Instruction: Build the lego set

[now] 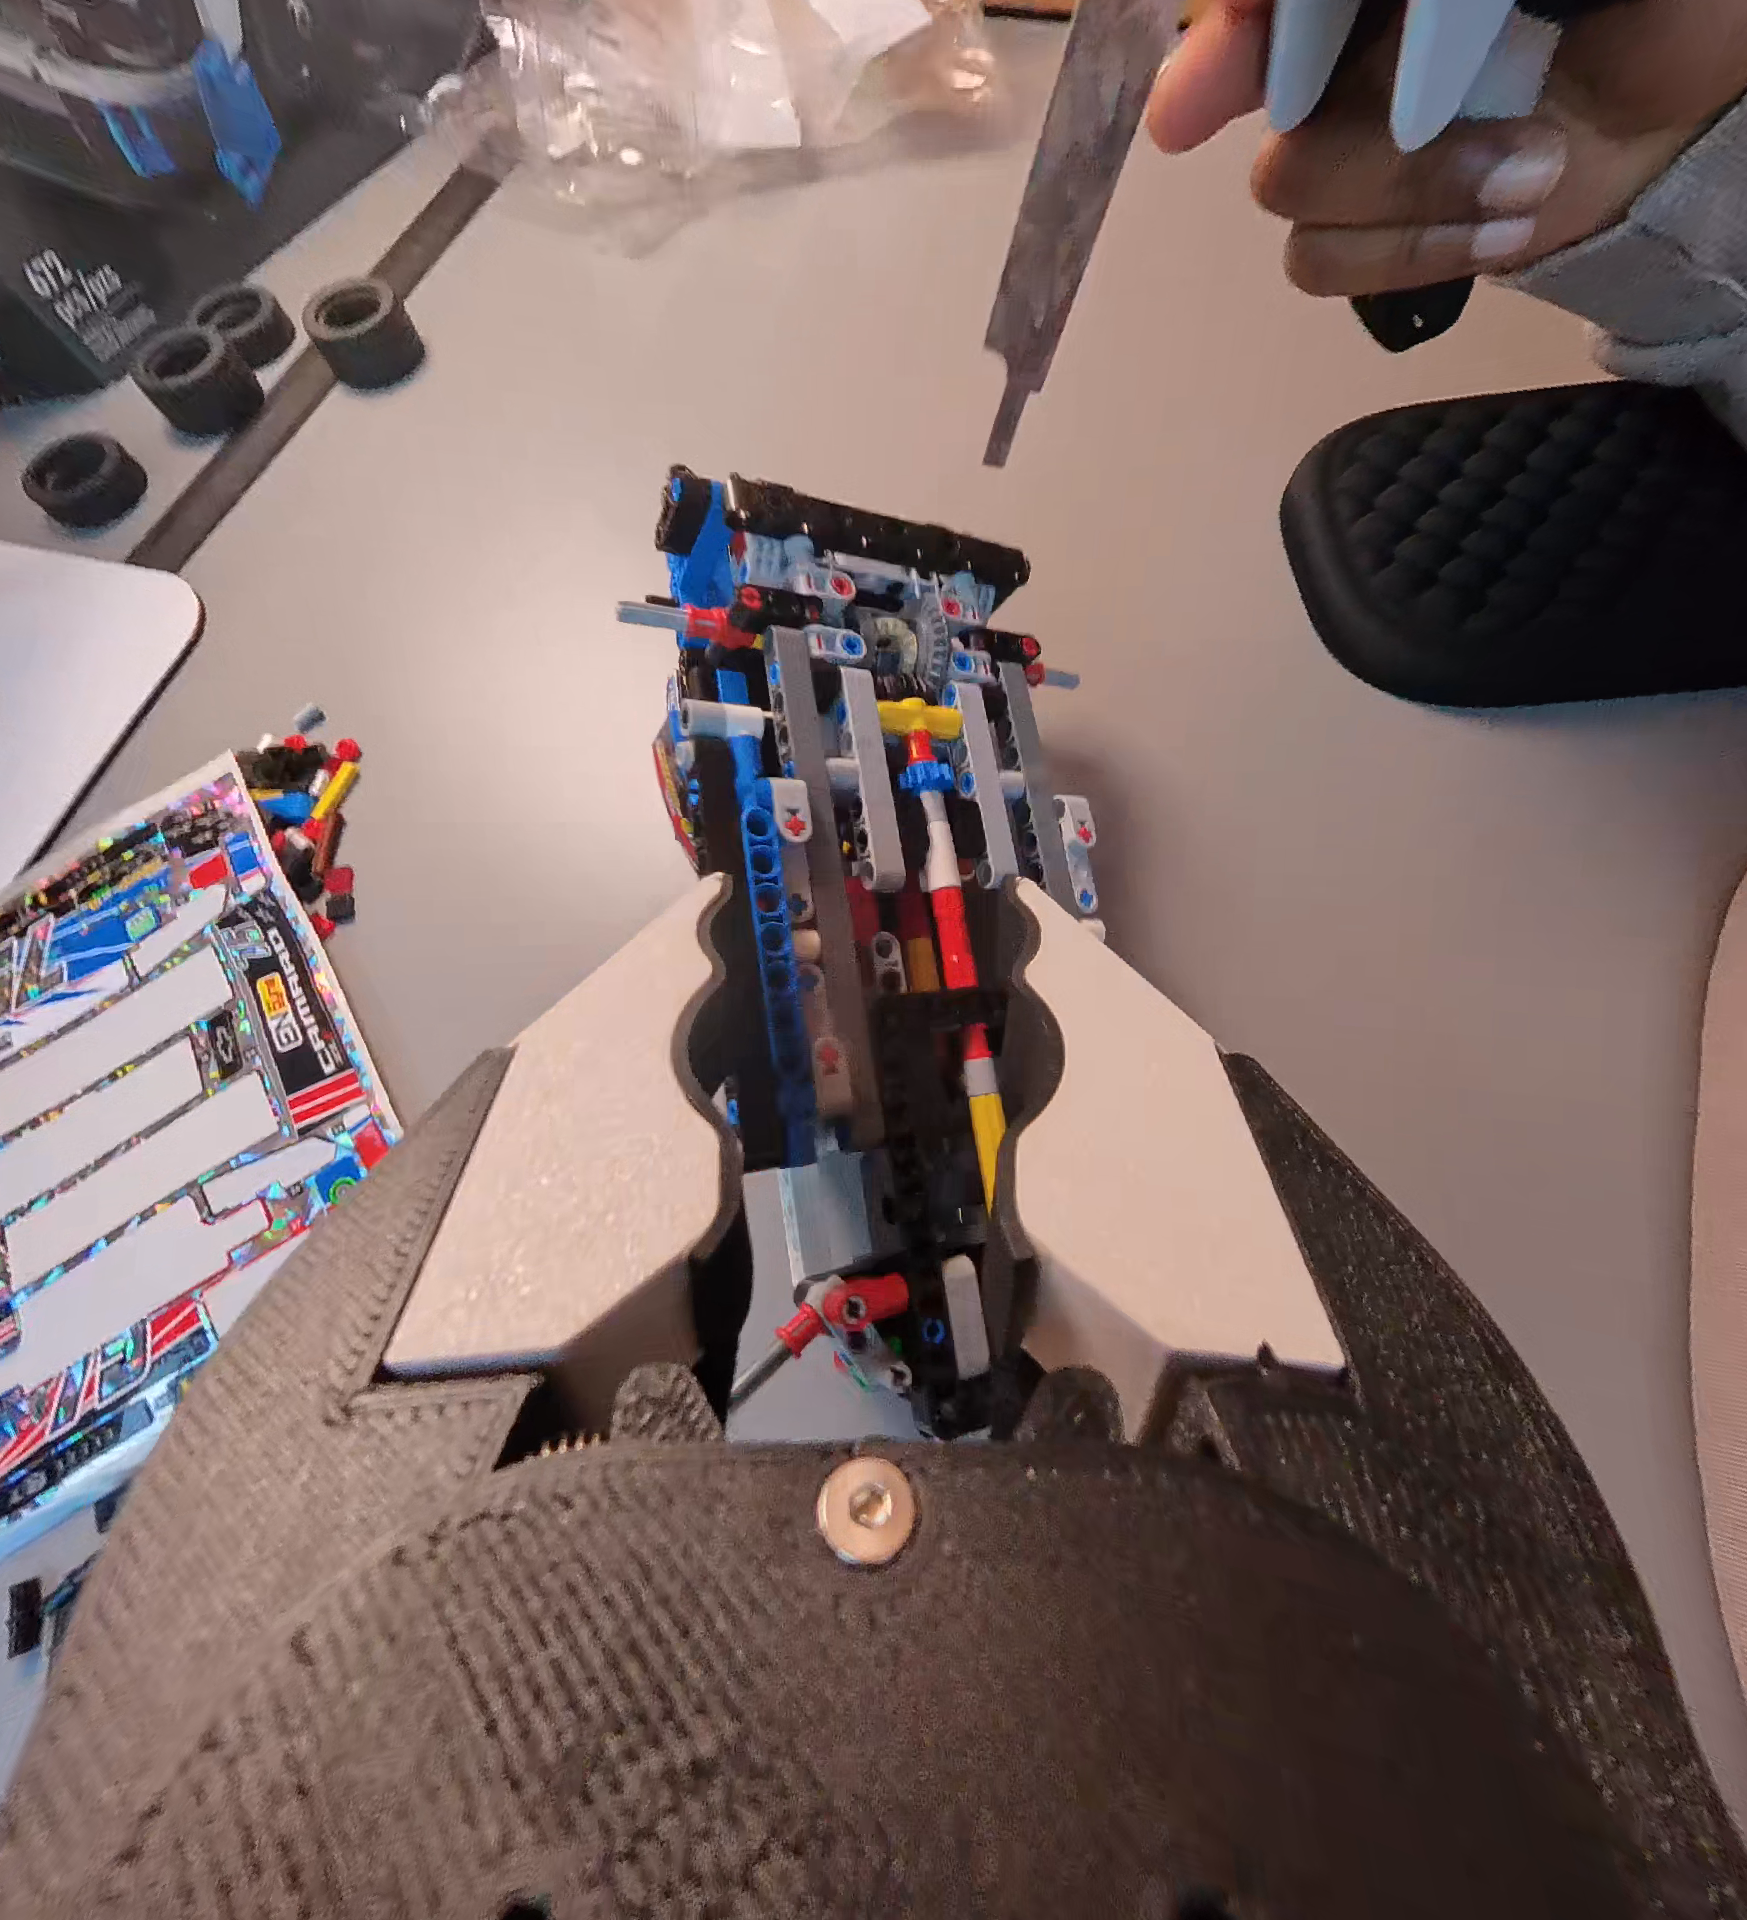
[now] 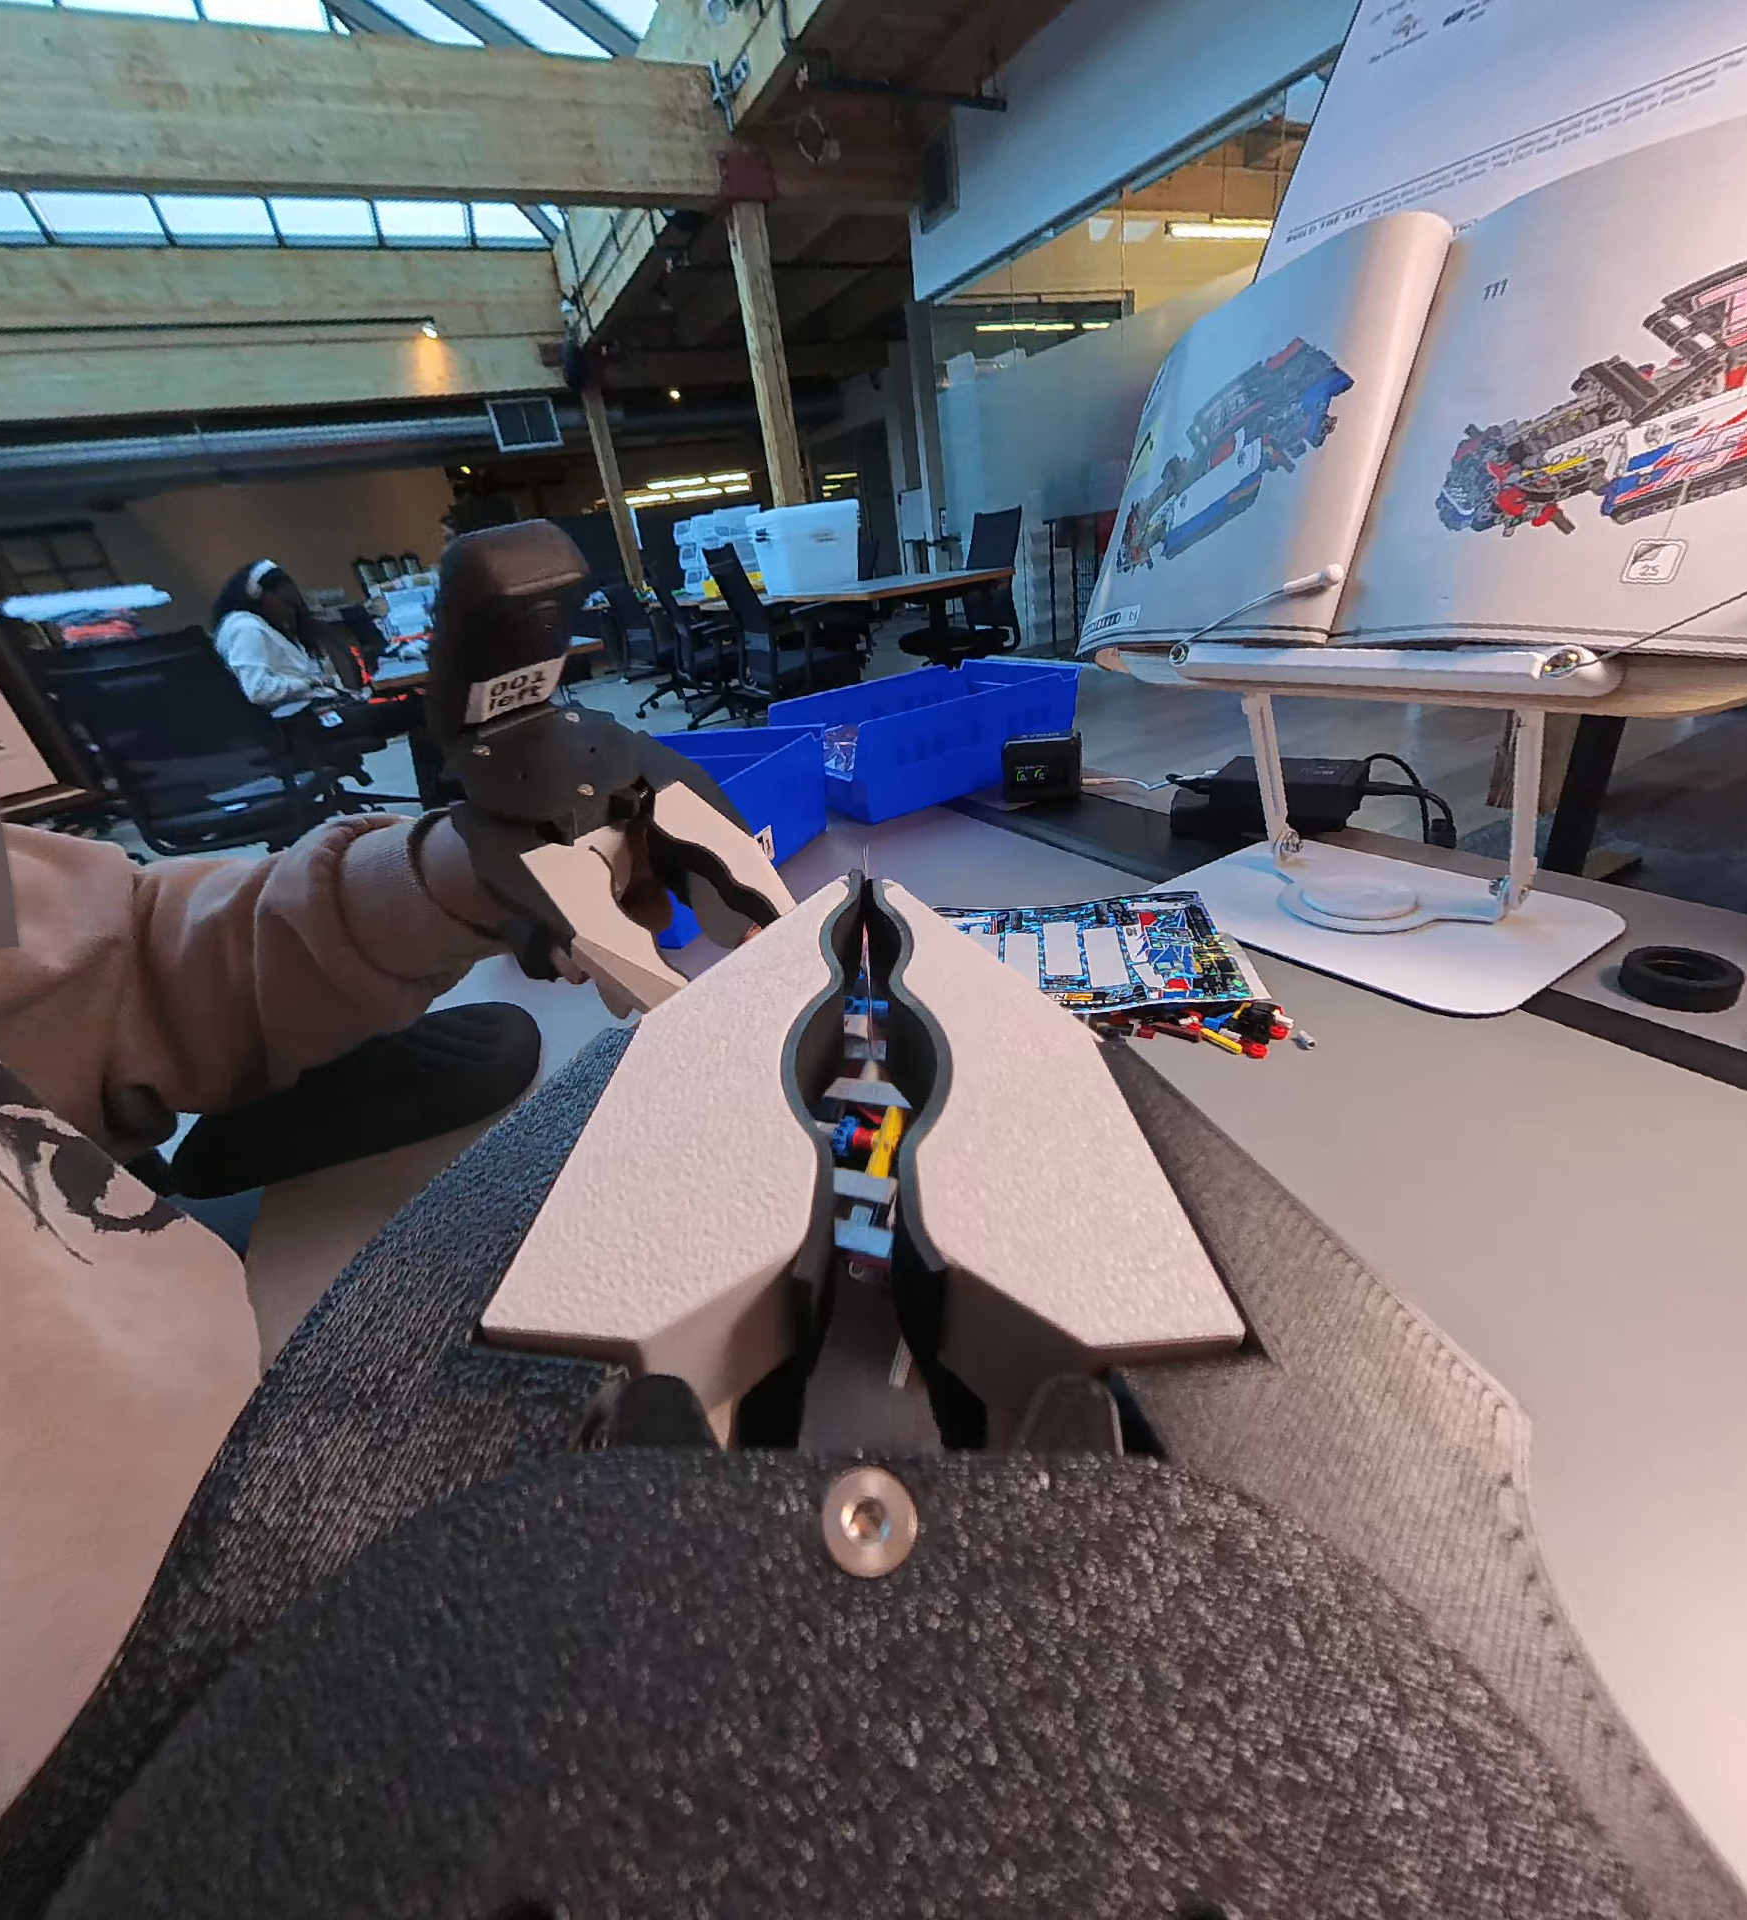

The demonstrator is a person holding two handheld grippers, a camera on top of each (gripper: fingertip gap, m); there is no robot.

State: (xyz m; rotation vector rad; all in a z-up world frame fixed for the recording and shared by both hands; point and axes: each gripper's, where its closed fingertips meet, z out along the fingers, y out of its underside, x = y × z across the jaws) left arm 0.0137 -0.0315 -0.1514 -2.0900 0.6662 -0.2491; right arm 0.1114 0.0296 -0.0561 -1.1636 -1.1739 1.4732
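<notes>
While the left gripper (image 1: 864, 914) clamps the lego chassis (image 1: 853, 790), hiding its rear, the right gripper (image 2: 867, 896) pinches something too thin to identify.

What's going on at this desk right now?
A person is building a Lego car with two handheld tools. The left tool grips the part-built chassis lengthwise. The right tool is shut, its tips pointed toward the chassis. A sticker sheet, loose tyres and an open instruction book sit nearby.
</notes>
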